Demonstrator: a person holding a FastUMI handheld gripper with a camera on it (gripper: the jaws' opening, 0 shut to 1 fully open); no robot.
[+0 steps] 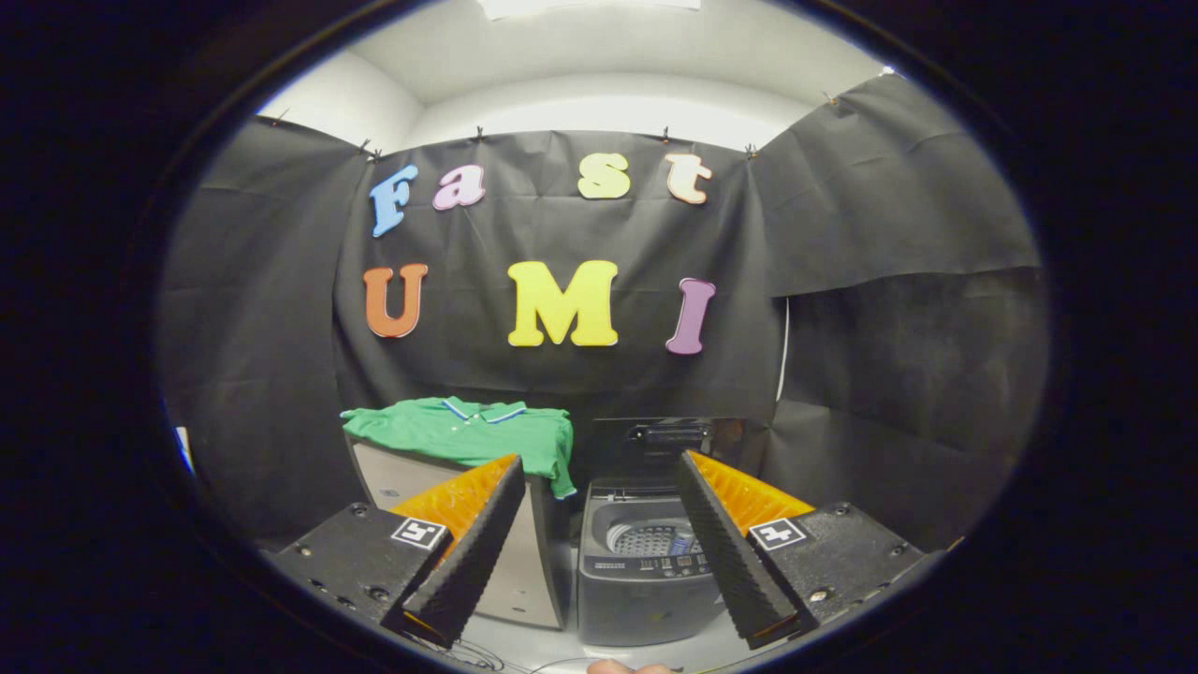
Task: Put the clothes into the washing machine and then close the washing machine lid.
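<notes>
At about ten o'clock from the fingers, a green short-sleeved polo shirt with a blue-and-white trimmed collar (468,429) lies spread flat on top of a pale box-shaped cabinet (524,571), one sleeve hanging over the cabinet's right edge. The cabinet's front carries a small round mark, too small to read. The gripper (599,505) is released, its two ridged fingers spread wide and holding nothing; the left finger (473,552) overlaps the cabinet front, and each finger's base bears a small square black-and-white marker. Between the fingers, near twelve o'clock and just beyond them, stands a small grey top-loading washing machine (636,590) with its dark lid (669,440) raised upright at the back, its perforated metal drum (650,538) exposed. A strip of buttons and lettering on its front panel is too small to make out.
</notes>
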